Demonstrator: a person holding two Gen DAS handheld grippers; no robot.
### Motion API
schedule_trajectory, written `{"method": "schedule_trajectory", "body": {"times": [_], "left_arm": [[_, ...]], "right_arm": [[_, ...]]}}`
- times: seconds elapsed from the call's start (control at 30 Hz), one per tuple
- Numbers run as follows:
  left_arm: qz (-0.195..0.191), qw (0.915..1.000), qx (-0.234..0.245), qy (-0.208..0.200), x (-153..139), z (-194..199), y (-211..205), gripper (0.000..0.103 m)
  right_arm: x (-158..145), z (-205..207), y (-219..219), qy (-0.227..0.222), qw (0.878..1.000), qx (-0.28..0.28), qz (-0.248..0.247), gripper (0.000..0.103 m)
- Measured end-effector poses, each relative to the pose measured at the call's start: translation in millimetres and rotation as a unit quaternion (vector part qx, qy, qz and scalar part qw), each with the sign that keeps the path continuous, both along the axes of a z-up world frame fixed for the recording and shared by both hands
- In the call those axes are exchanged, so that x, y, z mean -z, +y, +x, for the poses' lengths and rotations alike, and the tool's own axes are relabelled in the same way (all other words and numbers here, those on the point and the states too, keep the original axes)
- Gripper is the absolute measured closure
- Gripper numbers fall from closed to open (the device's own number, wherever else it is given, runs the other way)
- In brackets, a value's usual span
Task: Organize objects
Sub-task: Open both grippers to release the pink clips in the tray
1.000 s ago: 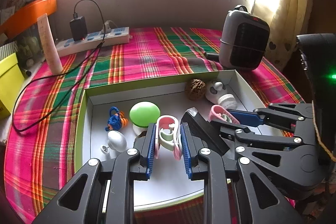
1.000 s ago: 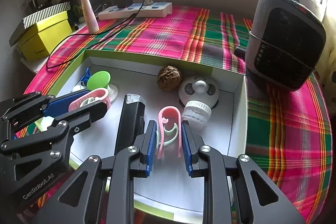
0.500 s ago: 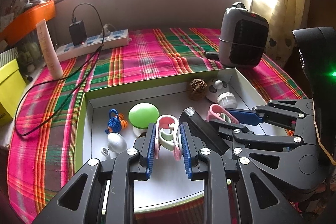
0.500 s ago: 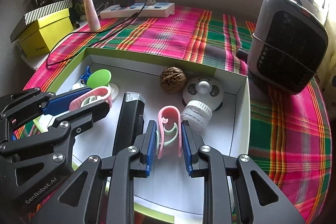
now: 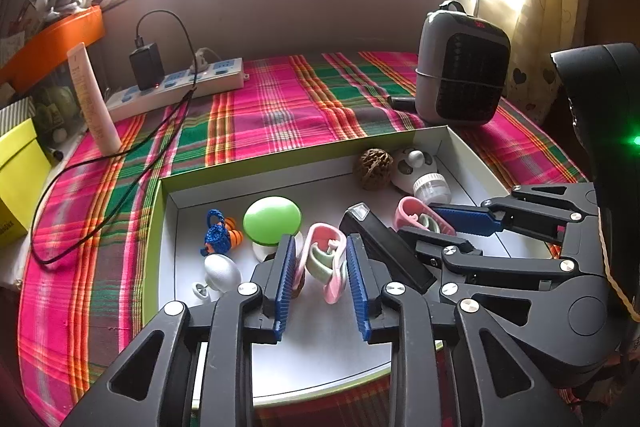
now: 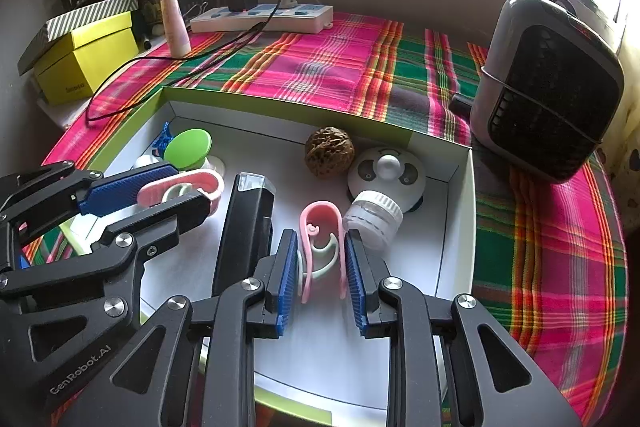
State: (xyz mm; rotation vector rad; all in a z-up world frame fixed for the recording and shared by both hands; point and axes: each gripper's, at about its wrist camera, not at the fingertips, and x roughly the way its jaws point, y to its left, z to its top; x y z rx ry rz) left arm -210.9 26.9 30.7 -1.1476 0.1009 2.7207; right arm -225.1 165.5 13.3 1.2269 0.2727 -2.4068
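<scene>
- The left gripper (image 5: 322, 267) is closed on a pink clip (image 5: 326, 259); both blue pads press its sides, and it sits over the near middle of the white tray (image 5: 320, 355). I cannot tell whether the clip touches the tray floor.
- The right gripper (image 6: 322, 267) is closed the same way on a second pink clip (image 6: 322, 247), over the tray's near right part. Its loop end points away from the camera, and again contact with the floor is not clear.
- A black bar (image 6: 246, 227) lies on the tray between the two clips, running near to far.
- Just left of the left gripper are a silver egg (image 5: 222, 271) and a blue charm (image 5: 218, 233), near the tray's left wall.
- A green dome (image 5: 272, 221) stands just beyond the left gripper's left finger (image 5: 285, 279).
- A small jar (image 6: 374, 217) lies just beyond the right gripper's right finger, touching a round white gadget (image 6: 386, 175).
- A walnut (image 6: 329, 153) rests by the tray's far wall, just left of the gadget.
- The tray sits on the desk's plaid cloth (image 5: 280, 107).
- A grey heater (image 6: 548, 87) stands on the cloth just past the tray's far right corner.
- A power strip (image 5: 180, 89) with a black adapter (image 5: 147, 65) lies along the desk's far edge, and a tube (image 5: 94, 107) stands at the far left.
- A yellow box (image 6: 86, 65) sits past the desk's left edge.
</scene>
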Motion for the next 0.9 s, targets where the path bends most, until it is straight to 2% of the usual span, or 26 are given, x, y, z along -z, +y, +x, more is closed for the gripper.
{"method": "schedule_trajectory", "body": {"times": [0.27,0.57,0.9], "left_arm": [[0.001,1.0000,-0.001,-0.001,0,0,-1,0.076],[0.002,1.0000,-0.006,-0.003,0,0,-4,0.076],[0.002,0.9999,-0.010,-0.007,-2,6,-5,0.074]], "right_arm": [[0,1,0,0.002,1.000,0.000,0.002,0.074],[-2,3,3,0.005,1.000,0.008,0.006,0.062],[-8,12,5,0.015,1.000,0.014,0.005,0.058]]}}
